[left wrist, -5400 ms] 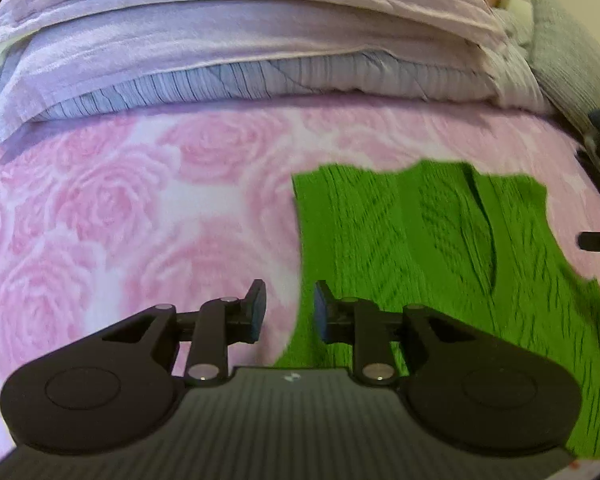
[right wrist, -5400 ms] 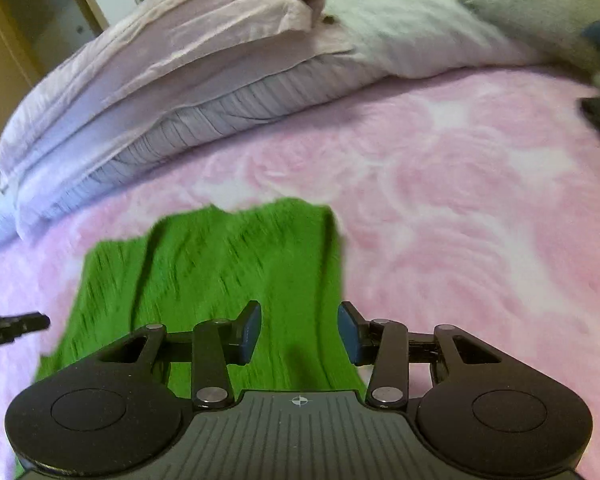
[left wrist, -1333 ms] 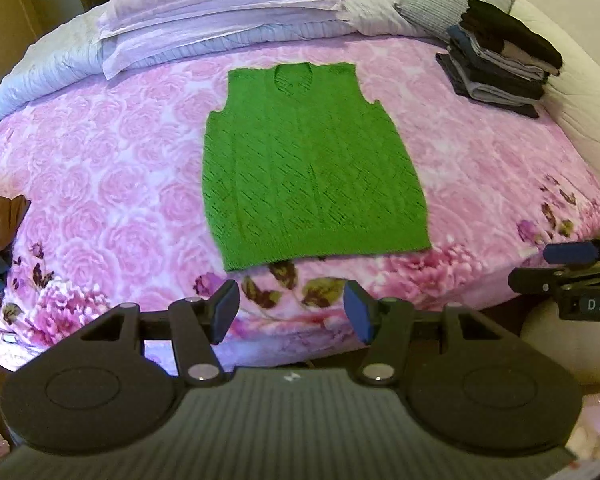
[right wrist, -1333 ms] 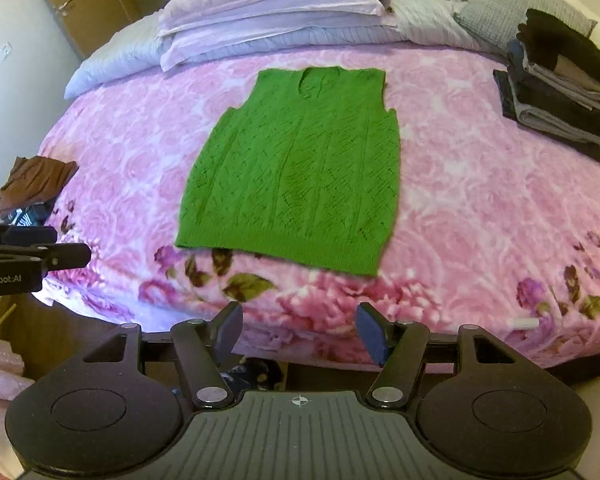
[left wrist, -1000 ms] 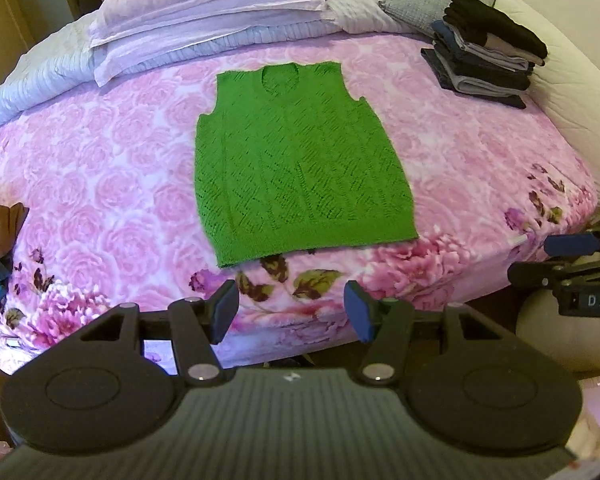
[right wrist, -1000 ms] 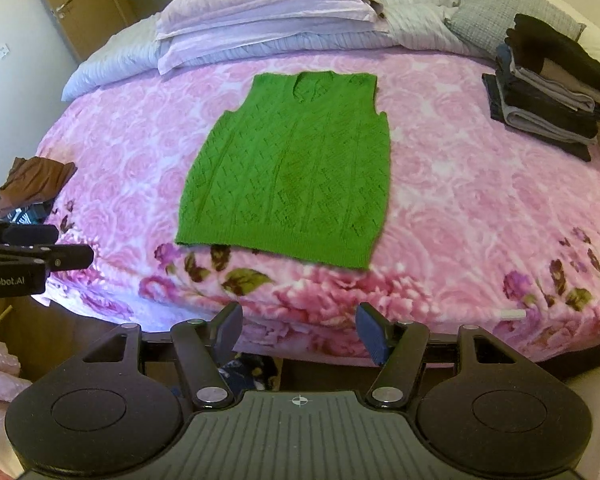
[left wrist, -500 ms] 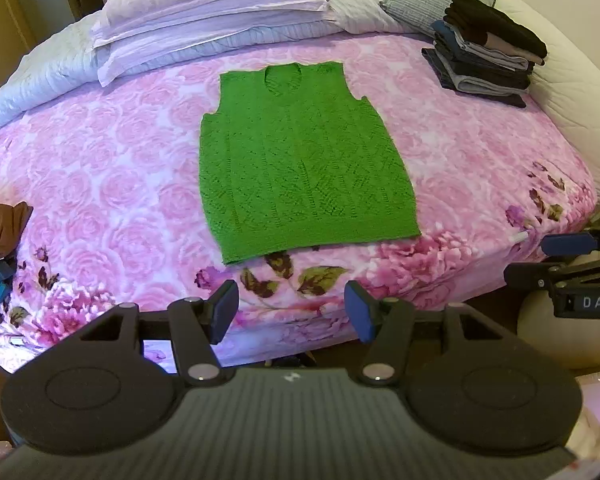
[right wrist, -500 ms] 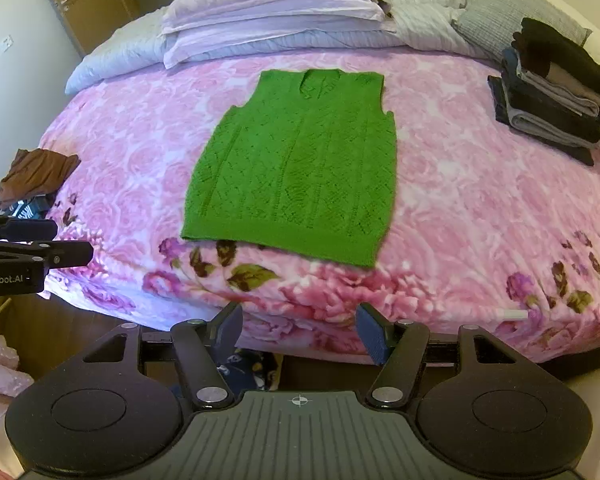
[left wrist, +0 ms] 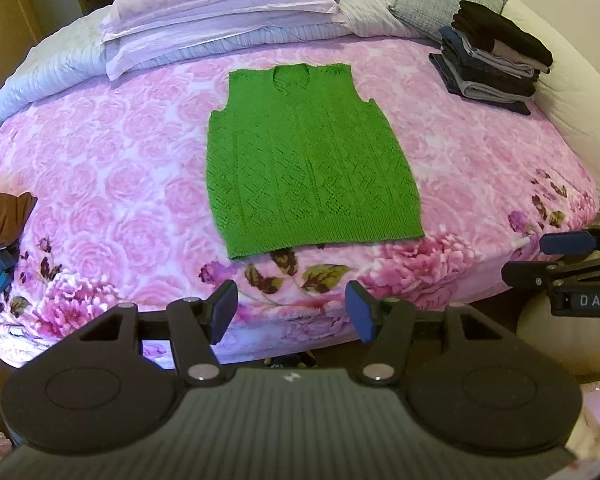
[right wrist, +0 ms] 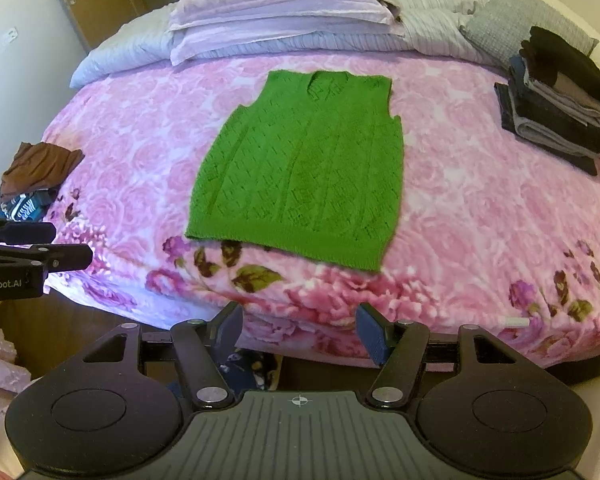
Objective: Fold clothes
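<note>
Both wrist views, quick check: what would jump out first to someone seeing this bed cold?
The bright green knitted vest lying flat and unfolded mid-bed on the pink rose blanket, neckline toward the pillows. Next, the stack of dark folded clothes at the bed's right edge and a loose brown garment at its left edge. The left gripper and right gripper hang open and empty short of the bed's near edge.

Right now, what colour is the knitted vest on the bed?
Bright green vest, with an openwork knit pattern; clearest in the left wrist view.

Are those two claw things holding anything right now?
No, nothing is held. Both the left gripper and right gripper have open, empty jaws; the green vest lies flat on the bed.
</note>
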`<action>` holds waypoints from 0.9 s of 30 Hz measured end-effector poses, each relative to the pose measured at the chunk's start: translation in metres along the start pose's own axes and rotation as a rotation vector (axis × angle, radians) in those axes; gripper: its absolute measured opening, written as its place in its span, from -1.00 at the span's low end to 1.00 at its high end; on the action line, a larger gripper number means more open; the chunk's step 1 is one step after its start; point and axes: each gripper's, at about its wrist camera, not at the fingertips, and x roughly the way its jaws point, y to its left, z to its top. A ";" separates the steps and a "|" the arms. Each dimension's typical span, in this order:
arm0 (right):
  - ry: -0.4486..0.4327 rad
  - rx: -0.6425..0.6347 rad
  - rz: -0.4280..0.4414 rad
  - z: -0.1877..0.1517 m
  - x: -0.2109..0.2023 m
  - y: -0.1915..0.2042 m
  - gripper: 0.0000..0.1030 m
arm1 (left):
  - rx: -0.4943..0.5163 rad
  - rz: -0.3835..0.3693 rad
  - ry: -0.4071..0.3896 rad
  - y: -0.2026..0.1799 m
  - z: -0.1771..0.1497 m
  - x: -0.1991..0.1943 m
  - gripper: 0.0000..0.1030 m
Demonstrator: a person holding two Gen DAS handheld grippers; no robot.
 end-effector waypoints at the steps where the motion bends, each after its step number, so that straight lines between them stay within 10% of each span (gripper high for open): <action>1: -0.001 -0.003 0.000 0.000 0.000 0.001 0.16 | -0.001 0.001 -0.001 0.001 0.000 0.000 0.08; 15: 0.017 -0.007 0.014 0.011 0.011 -0.001 0.16 | -0.025 0.012 0.018 0.006 0.004 0.007 0.08; 27: 0.108 0.085 -0.014 0.068 0.070 -0.036 0.16 | -0.012 -0.004 0.100 0.028 0.073 0.080 0.08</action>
